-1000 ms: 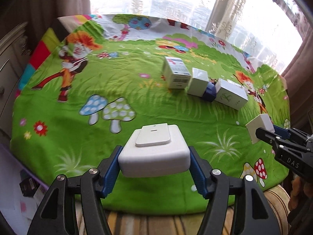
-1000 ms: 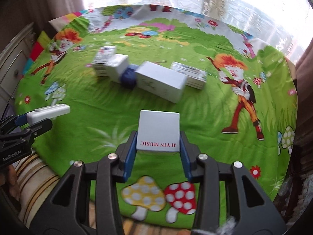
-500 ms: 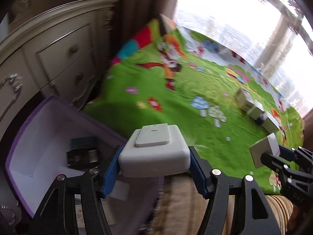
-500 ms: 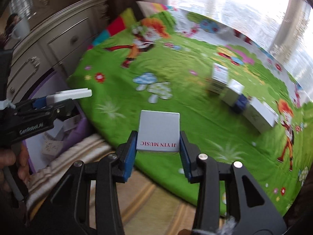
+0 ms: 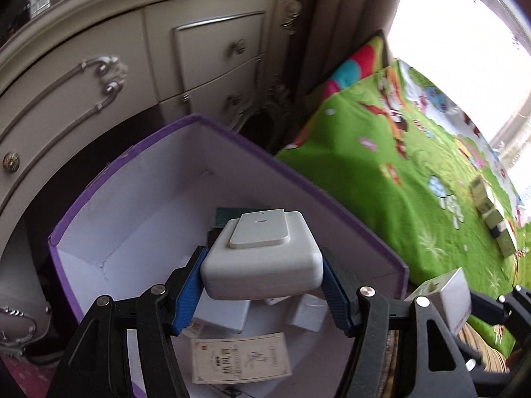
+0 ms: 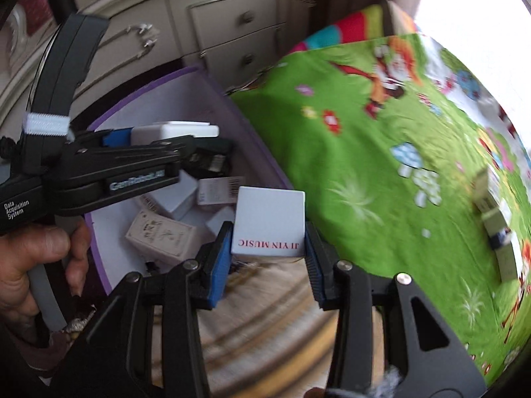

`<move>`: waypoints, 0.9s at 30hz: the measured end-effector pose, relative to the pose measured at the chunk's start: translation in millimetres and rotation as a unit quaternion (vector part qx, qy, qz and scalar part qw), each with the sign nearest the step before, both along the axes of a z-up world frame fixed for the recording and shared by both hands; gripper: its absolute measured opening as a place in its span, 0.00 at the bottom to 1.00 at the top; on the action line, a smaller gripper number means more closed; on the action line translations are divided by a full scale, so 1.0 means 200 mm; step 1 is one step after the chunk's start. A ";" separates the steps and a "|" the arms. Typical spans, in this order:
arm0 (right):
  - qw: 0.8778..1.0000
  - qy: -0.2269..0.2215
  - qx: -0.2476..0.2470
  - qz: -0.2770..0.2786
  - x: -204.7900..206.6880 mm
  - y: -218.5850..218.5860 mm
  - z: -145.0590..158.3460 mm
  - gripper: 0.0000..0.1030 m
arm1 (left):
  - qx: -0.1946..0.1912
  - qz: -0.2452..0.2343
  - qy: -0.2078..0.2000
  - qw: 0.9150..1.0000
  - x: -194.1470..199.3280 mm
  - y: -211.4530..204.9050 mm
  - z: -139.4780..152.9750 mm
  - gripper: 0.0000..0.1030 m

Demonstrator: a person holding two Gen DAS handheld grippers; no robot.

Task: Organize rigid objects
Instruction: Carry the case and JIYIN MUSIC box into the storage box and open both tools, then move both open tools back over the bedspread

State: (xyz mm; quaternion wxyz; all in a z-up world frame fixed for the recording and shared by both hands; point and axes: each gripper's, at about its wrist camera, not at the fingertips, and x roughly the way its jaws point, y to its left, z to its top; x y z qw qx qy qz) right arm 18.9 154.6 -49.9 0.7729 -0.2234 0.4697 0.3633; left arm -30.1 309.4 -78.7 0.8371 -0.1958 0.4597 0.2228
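Purple bin [image 5: 298, 179] holds small cartons [image 6: 162, 237]; left tool [image 5: 262, 285] pinches white case [image 5: 262, 258], right tool [image 6: 268, 258] white box [image 6: 270, 220].

My left gripper [image 5: 262, 278] is black plastic, its two arms cut with triangular windows and studded with silver screws; the jaws wear ribbed blue pads. My right gripper [image 6: 268, 258] is built the same, blue pads at nine and three o'clock. Seen from the right wrist, the left tool's body reads "GenRobot.AI" and "Data Acquisition System" in white, with a white ribbed strap at ten o'clock and a grey handle in my left hand [image 6: 30, 265].
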 end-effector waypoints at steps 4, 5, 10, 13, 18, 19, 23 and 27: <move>1.000 0.005 -0.003 0.023 -0.04 0.10 -0.02 0.45 | 0.000 0.029 0.009 1.000 -0.03 0.06 -0.03 0.66; 1.000 0.007 -0.004 0.028 -0.06 0.12 -0.02 0.46 | 0.000 0.032 0.011 0.999 -0.04 0.06 -0.03 0.71; 0.999 0.006 -0.007 0.042 -0.09 0.15 -0.04 0.64 | -0.005 0.035 0.009 0.999 -0.05 0.07 -0.04 0.88; 0.999 0.003 -0.003 0.036 -0.09 0.14 -0.03 0.68 | -0.003 0.027 -0.001 1.000 -0.04 0.03 0.00 0.90; 1.000 -0.015 0.000 0.015 -0.07 0.04 0.01 0.72 | 0.001 0.006 -0.021 1.000 -0.01 -0.04 0.08 0.96; 1.000 -0.019 -0.001 0.008 -0.06 0.01 0.02 0.72 | 0.000 0.000 -0.026 1.000 0.00 -0.07 0.10 0.96; 0.999 -0.026 0.002 -0.020 -0.01 -0.12 0.05 0.73 | 0.002 -0.022 -0.040 0.999 0.03 -0.16 0.17 0.96; 0.998 -0.032 0.002 -0.051 0.05 -0.28 0.06 0.74 | 0.008 -0.046 -0.050 0.998 0.07 -0.26 0.22 0.97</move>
